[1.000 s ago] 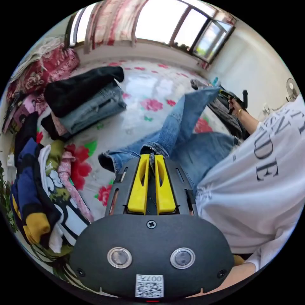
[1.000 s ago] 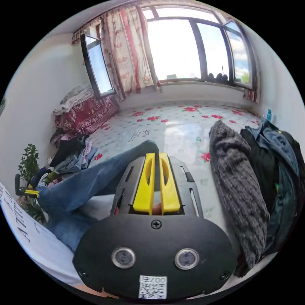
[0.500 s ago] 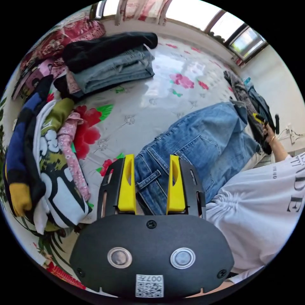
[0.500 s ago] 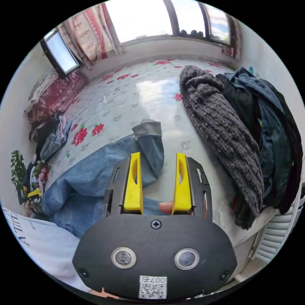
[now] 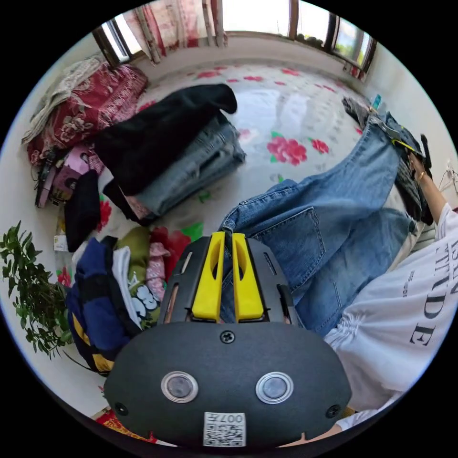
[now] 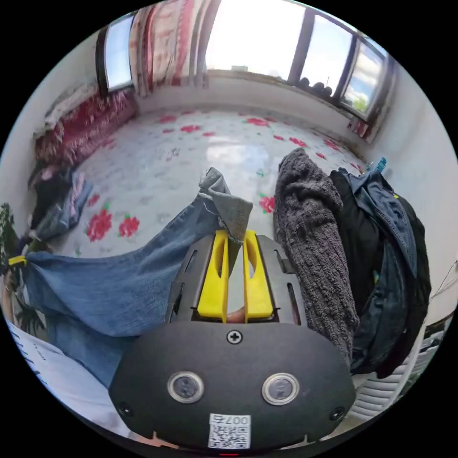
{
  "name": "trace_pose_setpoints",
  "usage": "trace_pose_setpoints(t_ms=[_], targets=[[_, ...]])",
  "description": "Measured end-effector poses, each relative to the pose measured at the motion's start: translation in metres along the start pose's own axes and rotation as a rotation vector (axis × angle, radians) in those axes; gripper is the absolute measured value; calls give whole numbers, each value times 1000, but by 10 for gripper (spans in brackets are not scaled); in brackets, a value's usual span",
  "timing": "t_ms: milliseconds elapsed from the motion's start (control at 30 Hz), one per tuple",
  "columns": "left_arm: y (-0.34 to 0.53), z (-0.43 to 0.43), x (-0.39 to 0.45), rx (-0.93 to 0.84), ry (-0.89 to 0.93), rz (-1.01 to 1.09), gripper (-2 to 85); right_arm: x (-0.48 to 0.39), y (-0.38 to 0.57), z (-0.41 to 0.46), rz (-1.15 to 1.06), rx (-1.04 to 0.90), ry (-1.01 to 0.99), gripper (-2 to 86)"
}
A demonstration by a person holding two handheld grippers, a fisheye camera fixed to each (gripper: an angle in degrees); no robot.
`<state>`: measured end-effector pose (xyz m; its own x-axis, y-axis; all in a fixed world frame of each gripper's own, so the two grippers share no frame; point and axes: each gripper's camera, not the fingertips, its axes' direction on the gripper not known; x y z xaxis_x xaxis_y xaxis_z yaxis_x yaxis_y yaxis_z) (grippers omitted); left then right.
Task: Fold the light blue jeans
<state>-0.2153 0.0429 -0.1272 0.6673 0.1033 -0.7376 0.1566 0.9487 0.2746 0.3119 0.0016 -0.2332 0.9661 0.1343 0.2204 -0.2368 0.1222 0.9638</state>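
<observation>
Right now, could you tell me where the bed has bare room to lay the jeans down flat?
The open patch is the flowered sheet, between the folded stack and the grey knit, running up to the window wall. It is crowded along the clothes heap and the dark pile. The jeans hang stretched between both grippers.

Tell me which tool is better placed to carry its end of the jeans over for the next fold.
Probably the right tool: it clamps the light blue jeans at the free leg hem. The left tool pinches the bulkier waistband end near the person's body, likely the anchor.
</observation>
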Motion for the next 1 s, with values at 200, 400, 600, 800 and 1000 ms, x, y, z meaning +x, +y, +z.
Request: trace_pose_setpoints(t_ms=[200,400,600,800,1000], targets=[[-64,104,-25,-121,-176,-202,60,62,2,60,348,-155,-24,109],[-24,112,-13,-137,-154,-322,72,47,85,40,278,-216,-110,117],[104,66,40,-97,-35,-382,72,61,236,-28,464,-261,-115,114],[194,56,141,-150,36,-47,91,114,354,-90,791,-237,-44,107],[210,76,191,-178,-89,211,73,123,394,-88,823,-255,-139,98]])
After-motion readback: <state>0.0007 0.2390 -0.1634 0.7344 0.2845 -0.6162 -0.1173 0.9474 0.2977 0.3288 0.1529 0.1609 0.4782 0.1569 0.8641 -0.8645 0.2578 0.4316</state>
